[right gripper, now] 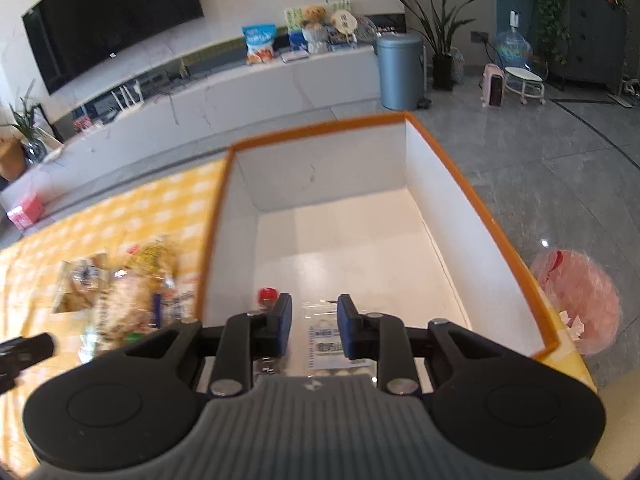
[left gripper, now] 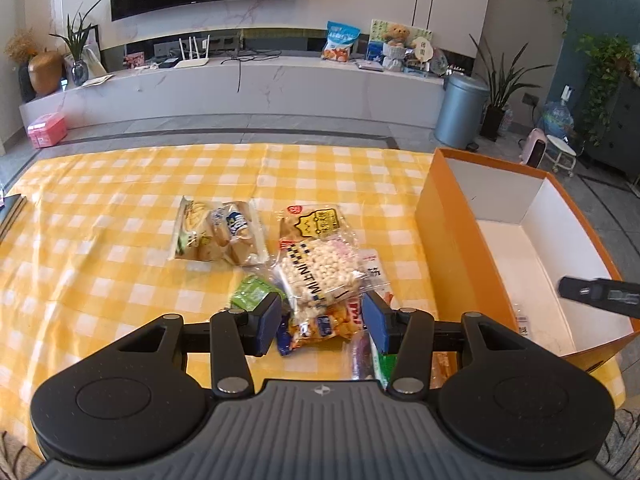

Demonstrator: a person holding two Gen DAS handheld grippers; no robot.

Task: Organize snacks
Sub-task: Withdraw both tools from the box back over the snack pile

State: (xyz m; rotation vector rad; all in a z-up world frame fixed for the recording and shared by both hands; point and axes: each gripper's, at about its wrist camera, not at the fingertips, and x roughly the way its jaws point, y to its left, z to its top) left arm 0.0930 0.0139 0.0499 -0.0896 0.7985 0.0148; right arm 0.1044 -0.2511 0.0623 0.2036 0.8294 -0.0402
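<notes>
A pile of snack bags lies on the yellow checked tablecloth (left gripper: 120, 208): a bread bag (left gripper: 218, 232), a bag of white puffs (left gripper: 316, 264), a green packet (left gripper: 252, 290) and an orange snack bag (left gripper: 320, 326). My left gripper (left gripper: 320, 322) is open, its pads either side of the orange bag, just above the pile. An orange box with white inside (left gripper: 440, 216) stands to the right. My right gripper (right gripper: 314, 326) is open over the box (right gripper: 500, 240), above a clear labelled packet (right gripper: 324, 338) lying on the box floor beside a red-topped item (right gripper: 267, 294).
The box sits at the table's right edge, with a pink bag (right gripper: 580, 296) on the floor beyond it. A grey bin (left gripper: 460, 110), plants and a TV bench stand across the room. The right gripper's tip (left gripper: 596, 292) shows over the box.
</notes>
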